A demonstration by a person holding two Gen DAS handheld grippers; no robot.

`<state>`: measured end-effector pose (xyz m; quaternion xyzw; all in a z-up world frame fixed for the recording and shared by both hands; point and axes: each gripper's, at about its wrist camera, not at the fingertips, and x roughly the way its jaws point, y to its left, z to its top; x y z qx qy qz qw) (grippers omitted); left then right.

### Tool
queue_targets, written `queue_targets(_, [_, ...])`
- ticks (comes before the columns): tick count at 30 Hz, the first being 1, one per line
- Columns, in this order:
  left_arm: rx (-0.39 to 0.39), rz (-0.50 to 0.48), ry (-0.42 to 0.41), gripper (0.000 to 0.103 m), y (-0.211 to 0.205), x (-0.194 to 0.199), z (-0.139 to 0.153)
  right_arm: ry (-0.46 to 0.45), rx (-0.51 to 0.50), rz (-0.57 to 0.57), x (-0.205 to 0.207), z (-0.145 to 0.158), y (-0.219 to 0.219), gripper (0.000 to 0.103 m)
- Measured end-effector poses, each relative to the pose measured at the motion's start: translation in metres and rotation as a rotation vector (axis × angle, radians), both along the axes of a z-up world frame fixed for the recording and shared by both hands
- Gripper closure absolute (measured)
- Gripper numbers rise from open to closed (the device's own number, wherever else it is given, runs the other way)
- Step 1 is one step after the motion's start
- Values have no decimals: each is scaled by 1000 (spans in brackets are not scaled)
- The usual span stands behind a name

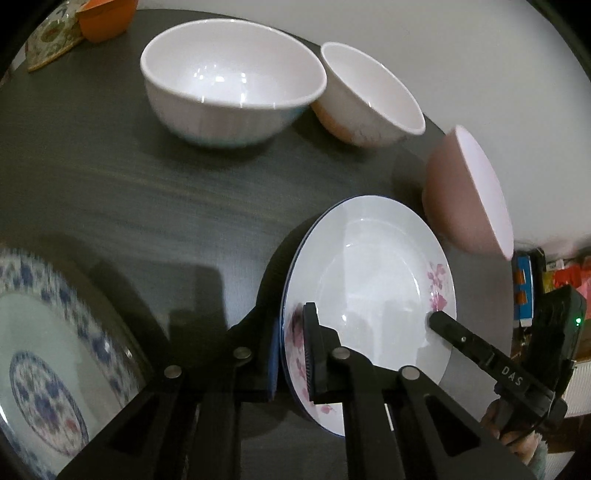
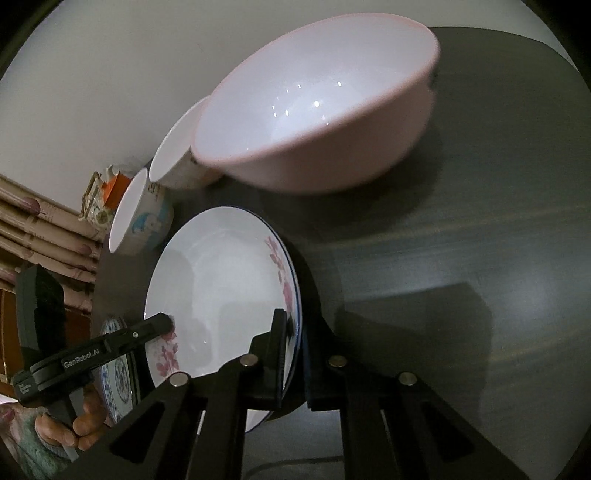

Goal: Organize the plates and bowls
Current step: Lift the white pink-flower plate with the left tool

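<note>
Both grippers have hold of the same white plate (image 1: 369, 280), the one with pink flowers printed on its rim, and it sits low in the middle of each view over the dark table (image 1: 110, 177). In the left wrist view the left gripper (image 1: 291, 347) is clamped on the plate's near left edge, one finger on top of the rim and the other beneath it, while the right gripper (image 1: 437, 321) reaches in from the lower right and pinches the opposite edge. In the right wrist view the roles swap: the right gripper (image 2: 293, 347) grips the plate's right rim at the bottom centre, and the left gripper (image 2: 162, 323) comes in from the lower left, carried by a hand (image 2: 70, 424) in a green sleeve. Whether the plate touches the table I cannot tell. A blue-patterned plate (image 1: 40, 369) lies at the lower left of the left view. Along the top stand a large white bowl (image 1: 229, 85) and a smaller white bowl (image 1: 369, 96) touching it, with a pink bowl (image 1: 458, 199) at the right, just beside the held plate. An orange container (image 1: 105, 18) sits in the upper left corner.
</note>
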<state>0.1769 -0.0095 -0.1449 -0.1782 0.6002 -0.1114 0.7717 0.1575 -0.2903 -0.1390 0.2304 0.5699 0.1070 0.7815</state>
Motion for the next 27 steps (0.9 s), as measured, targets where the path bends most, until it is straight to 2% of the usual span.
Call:
queue_targets(9, [18,-43,26,95,-3,-45,-2,41,-27,15,-43,2,5,95])
queue_targets(18, [68,-86,10,94,-18,-80,-3,48,-39,25,-74,3,9,94])
queue_targets(27, [62,-85,-6,94,-17,-89,-3,29,-56,33,-83,12,13,94])
